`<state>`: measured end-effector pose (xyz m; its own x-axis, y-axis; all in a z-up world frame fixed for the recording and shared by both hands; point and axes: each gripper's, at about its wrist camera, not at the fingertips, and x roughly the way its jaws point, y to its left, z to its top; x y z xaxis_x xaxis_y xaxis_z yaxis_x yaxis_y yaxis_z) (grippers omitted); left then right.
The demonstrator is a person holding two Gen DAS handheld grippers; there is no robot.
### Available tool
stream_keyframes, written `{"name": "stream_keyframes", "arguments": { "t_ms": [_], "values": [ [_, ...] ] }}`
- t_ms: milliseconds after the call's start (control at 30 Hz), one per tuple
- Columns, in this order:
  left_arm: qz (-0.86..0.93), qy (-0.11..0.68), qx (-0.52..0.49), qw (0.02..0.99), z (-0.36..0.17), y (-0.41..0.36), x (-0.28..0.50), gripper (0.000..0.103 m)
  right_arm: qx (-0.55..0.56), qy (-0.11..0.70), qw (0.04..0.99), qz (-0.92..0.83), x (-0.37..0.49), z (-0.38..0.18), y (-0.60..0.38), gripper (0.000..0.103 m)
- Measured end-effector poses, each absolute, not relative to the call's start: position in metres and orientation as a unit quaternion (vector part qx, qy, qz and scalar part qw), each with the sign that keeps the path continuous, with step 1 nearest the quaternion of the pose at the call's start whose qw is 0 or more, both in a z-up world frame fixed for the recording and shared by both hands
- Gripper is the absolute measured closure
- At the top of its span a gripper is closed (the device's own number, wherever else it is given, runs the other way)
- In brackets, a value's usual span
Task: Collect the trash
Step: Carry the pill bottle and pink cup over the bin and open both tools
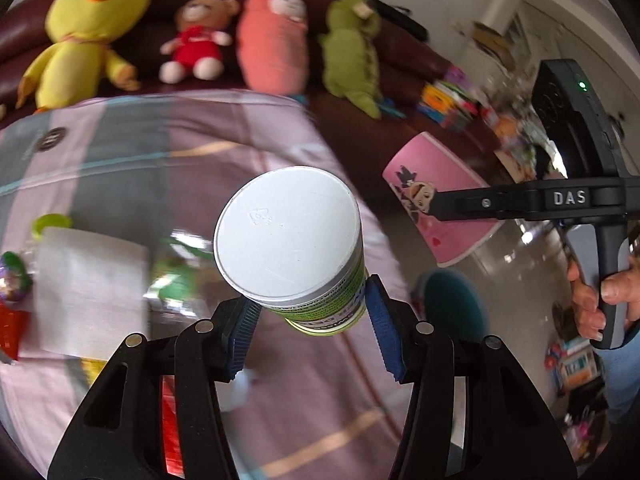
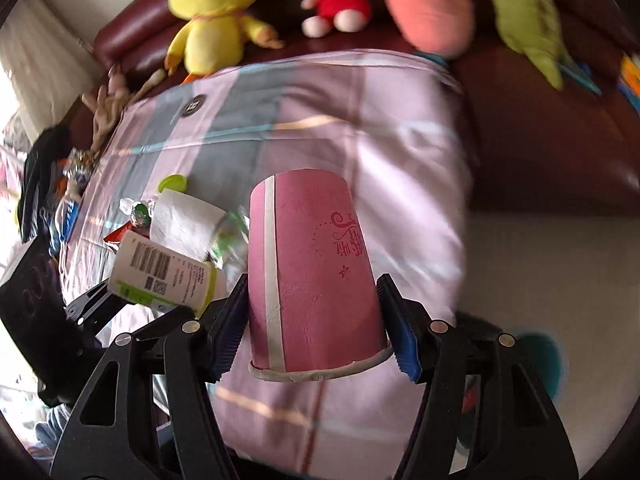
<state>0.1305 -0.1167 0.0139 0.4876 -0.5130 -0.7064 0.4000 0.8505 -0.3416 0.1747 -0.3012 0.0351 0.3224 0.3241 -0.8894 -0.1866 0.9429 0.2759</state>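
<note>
Your left tool (image 1: 312, 320) clenches the green-labelled white cup (image 1: 288, 236); your right tool (image 2: 312, 324) clenches the pink paper cup (image 2: 312, 276), both above the tabletop. Squeeze harder and either cup could crumple or slip.

Tissue roll (image 2: 184, 220) on table (image 2: 320, 120), plush toys (image 2: 216, 12) on sofa (image 2: 540, 140) behind
</note>
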Motion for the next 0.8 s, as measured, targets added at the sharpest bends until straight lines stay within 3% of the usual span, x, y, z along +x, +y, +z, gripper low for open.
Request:
{"name": "stream_keyframes", "arguments": {
  "t_ms": [467, 800],
  "values": [
    [-0.362, 0.474, 0.063, 0.800, -0.018, -0.315, 0.098, 0.049, 0.192, 0.545, 0.815, 0.040, 0.061, -0.022, -0.509, 0.043],
    [-0.415, 0.512, 0.107, 0.745, -0.066, -0.417, 0.083, 0.049, 0.237, 0.559, 0.794, -0.009, 0.022, -0.062, -0.580, 0.043]
  ]
}}
